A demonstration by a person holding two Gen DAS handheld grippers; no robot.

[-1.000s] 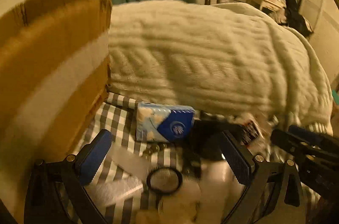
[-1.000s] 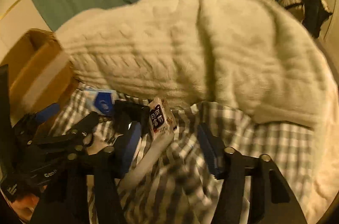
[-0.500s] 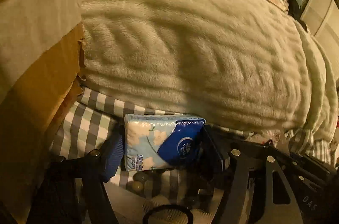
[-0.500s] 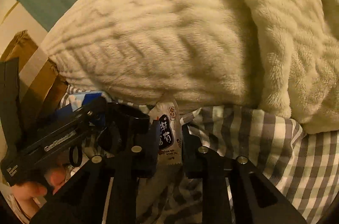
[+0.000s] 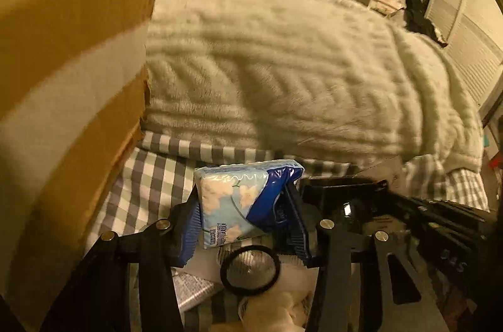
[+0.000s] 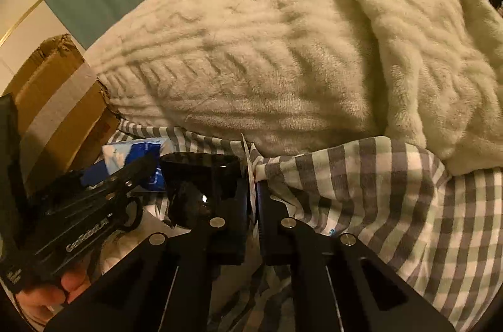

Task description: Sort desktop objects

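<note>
My left gripper (image 5: pixel 242 215) is shut on a blue and white tissue pack (image 5: pixel 239 200) and holds it lifted over the checked sheet (image 5: pixel 151 175). The pack also shows in the right wrist view (image 6: pixel 135 153), behind the left gripper. My right gripper (image 6: pixel 254 206) is shut on a thin white snack packet (image 6: pixel 248 156), seen edge-on between the pads. A black box (image 6: pixel 201 184) lies just left of the right gripper.
A brown cardboard box (image 5: pixel 63 87) stands at the left. A thick cream blanket (image 5: pixel 298 74) fills the back. A black hair tie (image 5: pixel 250 270), a silver packet (image 5: pixel 191 291) and white items lie below the left gripper.
The left gripper closed on the tissue pack and lifted it. The right gripper closed on the snack packet, which turned edge-on between the pads.
</note>
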